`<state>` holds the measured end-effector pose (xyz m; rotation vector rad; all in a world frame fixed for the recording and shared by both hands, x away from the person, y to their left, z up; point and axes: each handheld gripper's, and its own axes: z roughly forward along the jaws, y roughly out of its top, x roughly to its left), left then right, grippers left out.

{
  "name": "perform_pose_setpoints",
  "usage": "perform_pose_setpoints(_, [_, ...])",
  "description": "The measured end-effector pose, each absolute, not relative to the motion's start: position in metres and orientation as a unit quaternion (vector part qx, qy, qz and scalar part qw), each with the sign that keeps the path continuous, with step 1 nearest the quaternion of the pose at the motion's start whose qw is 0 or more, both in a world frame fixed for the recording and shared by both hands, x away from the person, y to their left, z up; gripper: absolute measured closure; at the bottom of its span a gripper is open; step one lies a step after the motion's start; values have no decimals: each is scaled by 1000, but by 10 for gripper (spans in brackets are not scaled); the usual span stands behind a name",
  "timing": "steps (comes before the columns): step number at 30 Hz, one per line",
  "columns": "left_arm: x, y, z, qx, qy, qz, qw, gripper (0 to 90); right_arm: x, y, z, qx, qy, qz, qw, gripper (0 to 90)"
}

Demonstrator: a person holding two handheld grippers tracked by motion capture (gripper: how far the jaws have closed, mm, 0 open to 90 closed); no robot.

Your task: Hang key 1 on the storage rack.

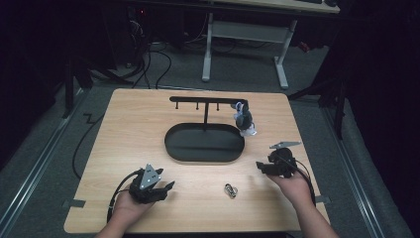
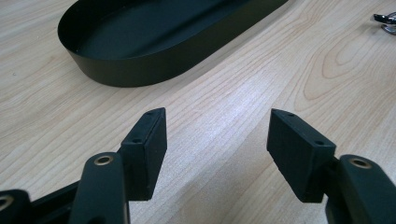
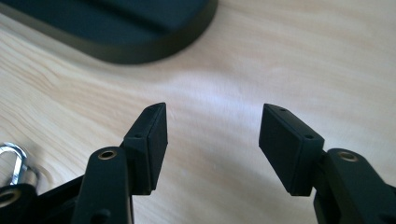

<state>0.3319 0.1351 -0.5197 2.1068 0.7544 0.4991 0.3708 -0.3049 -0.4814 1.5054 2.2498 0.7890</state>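
Note:
A small silver metal clip [image 1: 231, 190] lies on the wooden table [image 1: 129, 124] between the two hands; it also shows as the clip [image 2: 385, 23] and the clip [image 3: 14, 163]. Behind it stands a black oval tray [image 1: 173, 144] with a post and a hook bar [image 1: 198, 99]. A small grey and white charm [image 1: 243, 120] hangs from the bar's right end. My left gripper [image 1: 166, 187] rests low at the front left, open and empty, as the left gripper [image 2: 217, 135] view confirms. My right gripper [image 1: 260, 167] points left, right of the clip; the right gripper [image 3: 212, 130] is open over bare wood.
The tray's rim [image 2: 140, 70] lies ahead of the left jaws, and the tray's edge [image 3: 140, 51] sits ahead of the right jaws. Cables trail from both grippers. Beyond the table are a dark floor and a white desk frame [image 1: 245, 34].

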Motion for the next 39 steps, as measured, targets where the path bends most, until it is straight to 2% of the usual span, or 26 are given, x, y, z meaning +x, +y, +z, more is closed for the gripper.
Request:
perform_pose_setpoints(7, [332, 134, -521, 839, 302, 198, 407, 387, 343, -320, -505, 540, 763, 314, 167, 424])
perform_pose_setpoints(13, [332, 134, -520, 838, 302, 198, 410, 387, 312, -319, -513, 526, 744, 360, 198, 443])
perform_pose_setpoints(15, [332, 133, -519, 837, 299, 198, 412, 388, 303, -317, -514, 523, 743, 374, 185, 446])
perform_pose_setpoints(23, [333, 129, -520, 842, 295, 198, 407, 388, 296, -279, -510, 460, 785, 385, 155, 495])
perform_pose_setpoints(28, [333, 128, -521, 844, 292, 196, 405, 388, 289, -241, -511, 408, 814, 394, 127, 625])
perform_pose_setpoints(32, [333, 128, -521, 844, 292, 195, 405, 387, 287, -222, -516, 392, 832, 369, 134, 681])
perform_pose_setpoints(39, [334, 129, -522, 844, 292, 194, 407, 387, 287, -223, -519, 401, 832, 341, 175, 646])
